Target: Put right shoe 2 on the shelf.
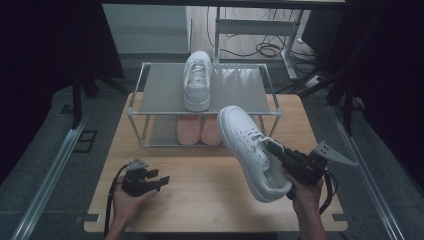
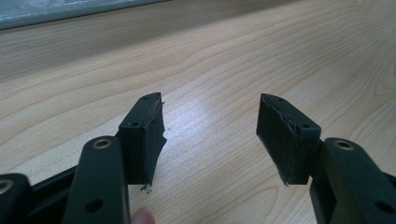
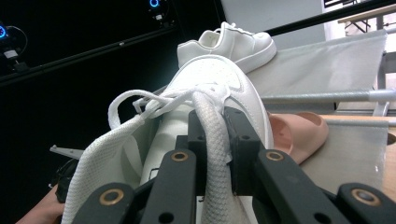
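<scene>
My right gripper point(image 3: 212, 140) is clamped on the white shoe's point(image 1: 248, 150) soft collar — light but floppy, so it tilts; left gripper point(image 2: 210, 135) wide open, empty.

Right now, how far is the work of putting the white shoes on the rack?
One white shoe already stands on the top shelf of the rack. The right gripper holds the second white shoe by its side wall, lifted above the table. It has yet to be placed beside the first. The left gripper is open.

White sneaker point(image 1: 247, 150) aloft, tilted, toe rackward
</scene>
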### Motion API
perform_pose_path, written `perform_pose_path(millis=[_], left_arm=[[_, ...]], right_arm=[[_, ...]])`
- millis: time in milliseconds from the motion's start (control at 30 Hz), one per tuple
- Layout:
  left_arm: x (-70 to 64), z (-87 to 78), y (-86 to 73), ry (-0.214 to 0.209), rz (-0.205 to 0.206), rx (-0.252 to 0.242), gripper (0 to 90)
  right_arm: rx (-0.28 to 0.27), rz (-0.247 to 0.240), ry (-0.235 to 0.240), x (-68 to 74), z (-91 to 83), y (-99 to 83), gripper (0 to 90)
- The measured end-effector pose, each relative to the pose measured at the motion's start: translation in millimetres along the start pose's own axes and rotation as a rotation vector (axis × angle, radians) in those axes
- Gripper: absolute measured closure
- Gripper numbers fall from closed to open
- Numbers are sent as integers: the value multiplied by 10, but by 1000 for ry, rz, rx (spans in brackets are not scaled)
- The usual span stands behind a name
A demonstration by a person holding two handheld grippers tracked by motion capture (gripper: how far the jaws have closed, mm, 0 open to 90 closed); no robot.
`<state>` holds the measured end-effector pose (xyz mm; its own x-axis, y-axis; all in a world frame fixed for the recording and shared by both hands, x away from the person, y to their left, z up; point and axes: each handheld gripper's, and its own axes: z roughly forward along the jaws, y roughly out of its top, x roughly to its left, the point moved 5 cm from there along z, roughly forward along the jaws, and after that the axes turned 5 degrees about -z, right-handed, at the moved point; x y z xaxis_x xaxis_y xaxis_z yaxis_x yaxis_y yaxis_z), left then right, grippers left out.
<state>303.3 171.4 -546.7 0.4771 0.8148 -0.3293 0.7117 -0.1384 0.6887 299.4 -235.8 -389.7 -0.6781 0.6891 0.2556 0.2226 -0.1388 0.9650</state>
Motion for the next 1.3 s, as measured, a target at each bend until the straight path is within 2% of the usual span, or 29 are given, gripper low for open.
perform_pose_path(millis=[233, 767, 1300], left_arm=[[4, -4, -1, -2, -2, -1, 416], [29, -20, -2, 0, -6, -1, 416], [29, -22, -1, -2, -5, -4, 416]], right_arm=[[-9, -7, -15, 19, 98, 91, 823], [-29, -14, -70, -52, 262, 342, 823], [-31, -2, -127, -169, 692, 613, 823]])
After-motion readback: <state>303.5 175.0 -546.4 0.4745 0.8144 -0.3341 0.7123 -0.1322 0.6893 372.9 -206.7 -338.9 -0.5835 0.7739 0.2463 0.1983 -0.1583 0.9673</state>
